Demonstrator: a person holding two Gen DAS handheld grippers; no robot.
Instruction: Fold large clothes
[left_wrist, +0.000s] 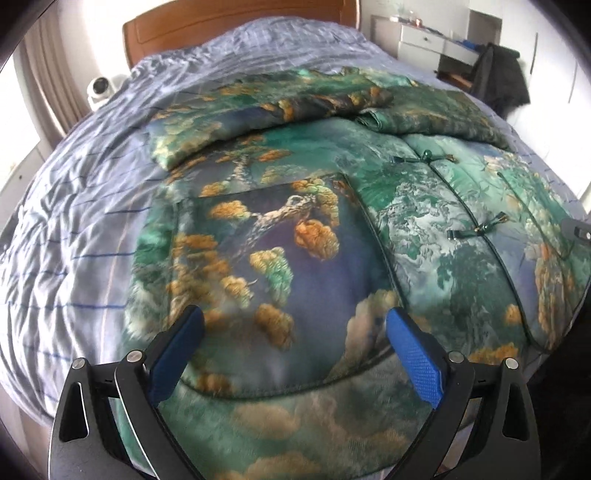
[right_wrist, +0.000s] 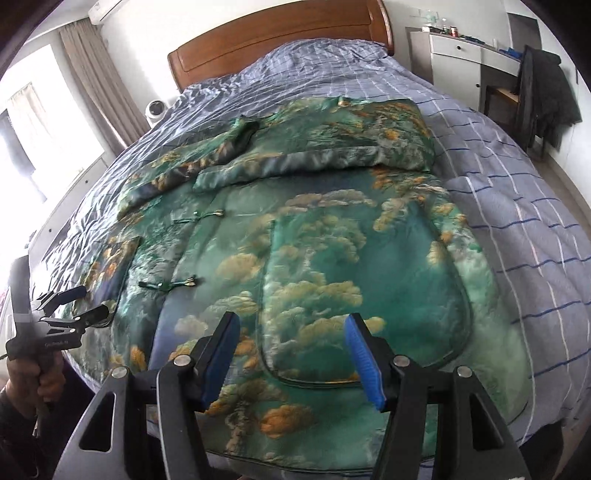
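Note:
A large padded jacket (left_wrist: 295, 229) (right_wrist: 314, 258), with a green, blue and gold landscape print, lies front-up on the bed. Its knot buttons (right_wrist: 173, 284) are fastened and both sleeves (left_wrist: 258, 107) (right_wrist: 332, 147) lie folded across its upper part. My left gripper (left_wrist: 295, 317) hovers open over the hem below the jacket's left patch pocket (left_wrist: 280, 258), with nothing between its blue pads. My right gripper (right_wrist: 291, 319) is open above the right pocket (right_wrist: 362, 306), pads clear of the cloth. The right wrist view also shows the left gripper (right_wrist: 94, 302) at the jacket's left hem, held by a hand (right_wrist: 29, 376).
The bed has a wrinkled blue-grey checked duvet (right_wrist: 517, 221) and a wooden headboard (right_wrist: 280, 48). A white round device (right_wrist: 155, 109) stands by the bed's far left corner. A white dresser (right_wrist: 461, 55) and a dark garment over a chair (right_wrist: 546, 88) stand at the far right. Curtains (right_wrist: 92, 66) hang at the left.

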